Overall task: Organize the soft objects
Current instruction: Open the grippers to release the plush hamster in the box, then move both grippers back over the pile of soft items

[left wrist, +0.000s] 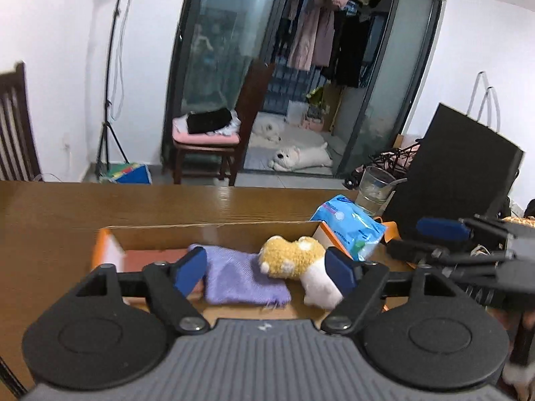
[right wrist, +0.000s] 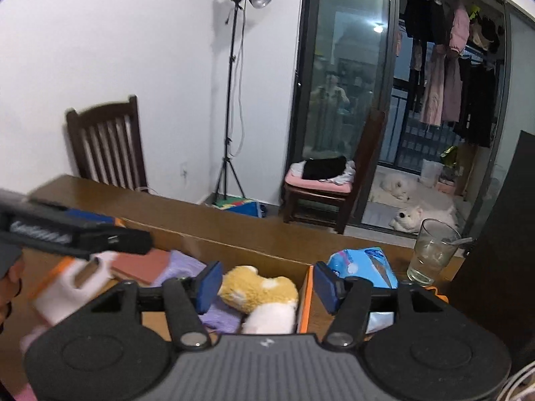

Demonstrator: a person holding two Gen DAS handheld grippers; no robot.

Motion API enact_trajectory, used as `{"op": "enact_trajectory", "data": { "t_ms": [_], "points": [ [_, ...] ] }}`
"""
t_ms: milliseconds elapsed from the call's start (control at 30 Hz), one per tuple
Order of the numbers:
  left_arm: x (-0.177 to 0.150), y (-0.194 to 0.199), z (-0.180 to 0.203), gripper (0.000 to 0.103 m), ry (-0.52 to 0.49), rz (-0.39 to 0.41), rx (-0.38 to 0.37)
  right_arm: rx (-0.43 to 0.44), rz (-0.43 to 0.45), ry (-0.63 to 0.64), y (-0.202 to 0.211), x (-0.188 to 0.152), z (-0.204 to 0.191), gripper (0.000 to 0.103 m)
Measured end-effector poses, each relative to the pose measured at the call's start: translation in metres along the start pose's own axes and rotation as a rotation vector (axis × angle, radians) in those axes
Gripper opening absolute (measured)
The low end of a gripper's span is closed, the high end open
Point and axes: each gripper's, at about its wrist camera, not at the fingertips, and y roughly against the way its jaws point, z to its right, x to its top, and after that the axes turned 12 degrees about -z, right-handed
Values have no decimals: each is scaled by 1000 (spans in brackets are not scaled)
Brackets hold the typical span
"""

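An open cardboard box point(left wrist: 214, 230) sits on the wooden table. Inside lie a folded purple cloth point(left wrist: 239, 275) and a yellow-and-white plush toy point(left wrist: 296, 262). My left gripper point(left wrist: 267, 272) is open above the box, its fingers either side of the cloth and toy, holding nothing. My right gripper point(right wrist: 267, 287) is open too, over the plush toy point(right wrist: 259, 292) and the purple cloth point(right wrist: 187, 265) at the box's right wall point(right wrist: 306, 297). The right gripper also shows at the right in the left wrist view point(left wrist: 468, 244). The left gripper shows at the left in the right wrist view point(right wrist: 77, 234).
A blue tissue pack point(left wrist: 351, 230) lies just right of the box, also in the right wrist view point(right wrist: 364, 265). A glass with a spoon point(right wrist: 433, 250) and a black bag point(left wrist: 458, 167) stand beyond. A reddish flat item point(right wrist: 142, 265) lies in the box. Chairs stand behind the table.
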Motion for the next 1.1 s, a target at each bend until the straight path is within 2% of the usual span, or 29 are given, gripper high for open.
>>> {"op": "enact_trajectory", "data": {
  "t_ms": [67, 267, 367, 533, 633, 700, 800, 900, 1000, 1100],
  "points": [
    [-12, 25, 1, 87, -8, 9, 30, 6, 7, 6, 21, -5, -2, 65],
    [-44, 91, -1, 89, 1, 52, 86, 13, 41, -1, 73, -23, -10, 67],
    [-74, 115, 0, 92, -4, 94, 109, 25, 75, -10, 95, -41, -17, 72],
    [-160, 140, 7, 98, -40, 160, 138, 59, 109, 1, 131, -92, -31, 72],
    [-209, 156, 15, 99, -65, 225, 180, 59, 148, 16, 150, -131, -41, 86],
    [-242, 171, 18, 100, -46, 260, 206, 47, 161, 22, 159, -159, -50, 86],
    [-285, 191, 19, 102, -4, 283, 188, 60, 172, 43, 172, -200, -69, 86],
    [-318, 201, 25, 103, -18, 291, 227, 91, 165, 51, 177, -239, -84, 86],
    [-340, 203, 28, 103, -21, 278, 274, 84, 154, 43, 177, -273, -100, 86],
    [-346, 199, 27, 103, -3, 264, 248, 114, 132, 0, 170, -292, -110, 87]
  ]
}}
